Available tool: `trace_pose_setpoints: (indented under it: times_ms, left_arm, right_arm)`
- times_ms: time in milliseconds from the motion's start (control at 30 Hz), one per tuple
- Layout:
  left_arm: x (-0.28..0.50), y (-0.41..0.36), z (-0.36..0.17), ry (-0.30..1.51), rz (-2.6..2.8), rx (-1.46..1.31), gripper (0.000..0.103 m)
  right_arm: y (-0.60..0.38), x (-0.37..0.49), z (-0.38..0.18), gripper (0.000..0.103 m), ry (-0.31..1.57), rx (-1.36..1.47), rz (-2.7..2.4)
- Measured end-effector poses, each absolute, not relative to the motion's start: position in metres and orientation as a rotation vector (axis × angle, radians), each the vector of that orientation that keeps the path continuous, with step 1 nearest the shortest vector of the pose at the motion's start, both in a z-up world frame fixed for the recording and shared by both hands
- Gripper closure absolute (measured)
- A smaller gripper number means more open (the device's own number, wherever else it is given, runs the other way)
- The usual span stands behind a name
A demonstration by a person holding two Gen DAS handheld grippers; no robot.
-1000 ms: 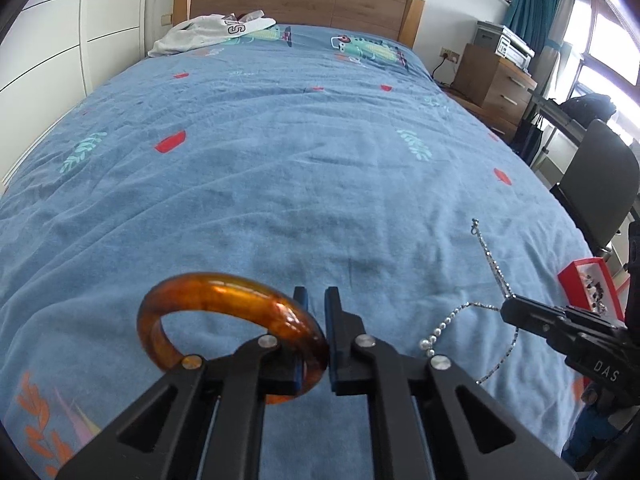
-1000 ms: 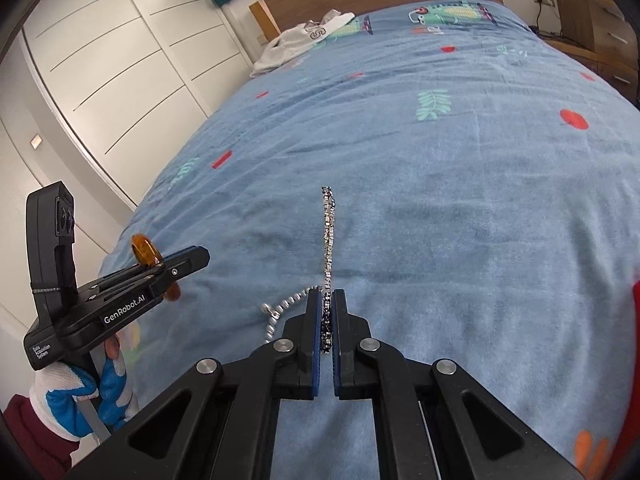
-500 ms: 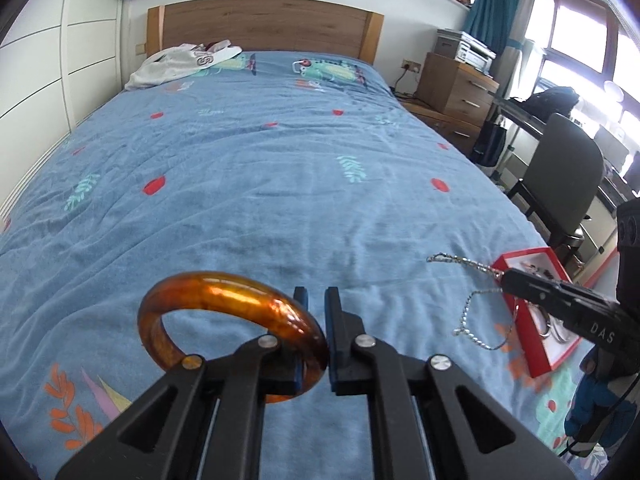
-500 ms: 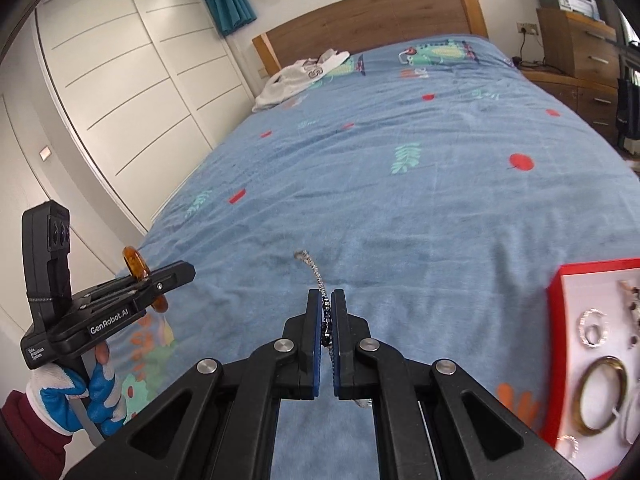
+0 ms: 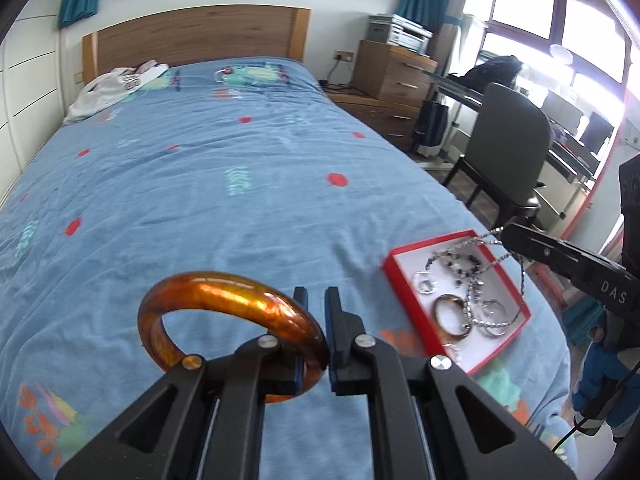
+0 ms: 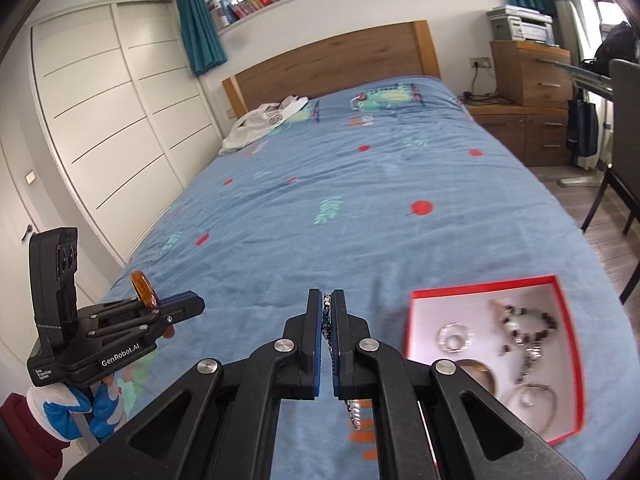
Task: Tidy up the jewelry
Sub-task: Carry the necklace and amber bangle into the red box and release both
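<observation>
Left wrist view: left gripper point(image 5: 312, 336) pinches a glossy amber resin bangle point(image 5: 228, 304) aloft, right gripper point(image 6: 327, 344) clamps a silver bead chain point(image 6: 352, 412) (both seemingly bound for the red-rimmed jewelry box point(image 6: 568, 320))

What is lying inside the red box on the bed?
Inside the red cardboard box: silver rings, an amber bangle, a dark beaded bracelet. The black gripper frame hides one corner in the right wrist view.
</observation>
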State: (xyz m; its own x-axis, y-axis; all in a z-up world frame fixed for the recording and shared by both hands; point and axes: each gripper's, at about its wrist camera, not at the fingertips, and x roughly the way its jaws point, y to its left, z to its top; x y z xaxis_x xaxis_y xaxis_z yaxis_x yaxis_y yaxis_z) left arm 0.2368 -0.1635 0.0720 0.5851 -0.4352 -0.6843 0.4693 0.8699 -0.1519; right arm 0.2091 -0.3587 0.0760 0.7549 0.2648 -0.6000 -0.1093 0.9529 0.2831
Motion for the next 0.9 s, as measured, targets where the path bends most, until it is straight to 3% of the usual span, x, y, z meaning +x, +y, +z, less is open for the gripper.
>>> trace_pose_setpoints:
  times_ms: [533,900]
  left_arm:
    - [0.255,-0.348,0.041,0.857,-0.697,0.121,0.095]
    - [0.284,-0.38,-0.022,0.972,-0.67,0.13,0.095]
  right_arm:
    - [-0.478,0.224,0.048,0.099,0.713,0.276,0.079]
    - [-0.519,0.242,-0.012,0.099,0.79,0.312,0.038]
